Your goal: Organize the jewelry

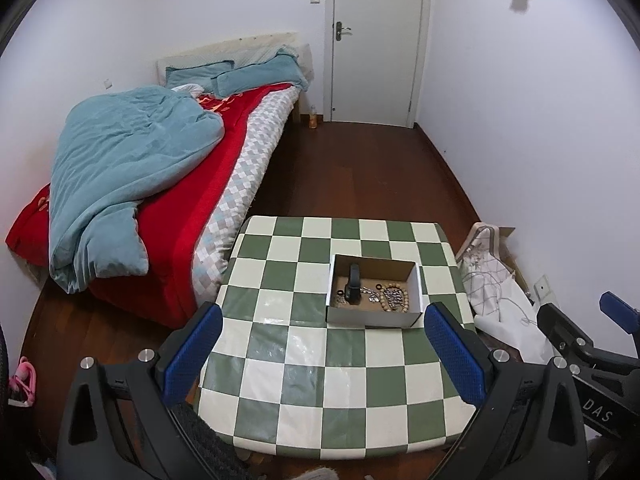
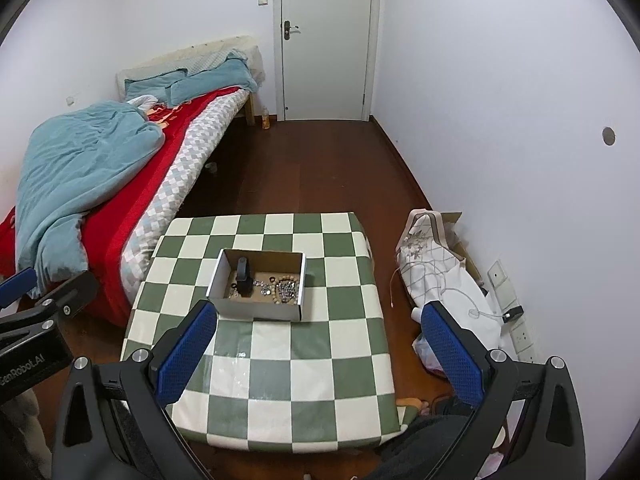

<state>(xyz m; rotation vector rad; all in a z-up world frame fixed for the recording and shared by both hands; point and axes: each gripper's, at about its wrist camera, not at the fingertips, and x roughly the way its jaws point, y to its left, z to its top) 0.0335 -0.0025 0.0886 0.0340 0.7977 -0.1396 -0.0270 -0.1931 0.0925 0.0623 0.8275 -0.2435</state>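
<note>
A white cardboard box [image 1: 374,317] [image 2: 258,310] stands on the green-and-white checkered table [image 1: 304,364] [image 2: 280,376]. Inside it lie a dark upright holder [image 1: 353,285] [image 2: 243,276], a wooden bead bracelet [image 1: 397,298] [image 2: 289,291], silver chain pieces [image 1: 370,292] [image 2: 264,289] and small dark rings [image 1: 341,293]. My left gripper [image 1: 323,334] hovers open above the table's near half, well short of the box. My right gripper [image 2: 320,334] is open too, above the table's right side. Both hold nothing. The right gripper's body [image 1: 580,340] shows at the left wrist view's right edge.
A bed [image 1: 168,184] [image 2: 120,176] with a teal duvet and red blanket abuts the table's left side. A white patterned bag [image 1: 496,284] [image 2: 440,276] and power strip [image 2: 520,336] lie on the floor at right. A closed door [image 1: 378,40] stands beyond open wooden floor.
</note>
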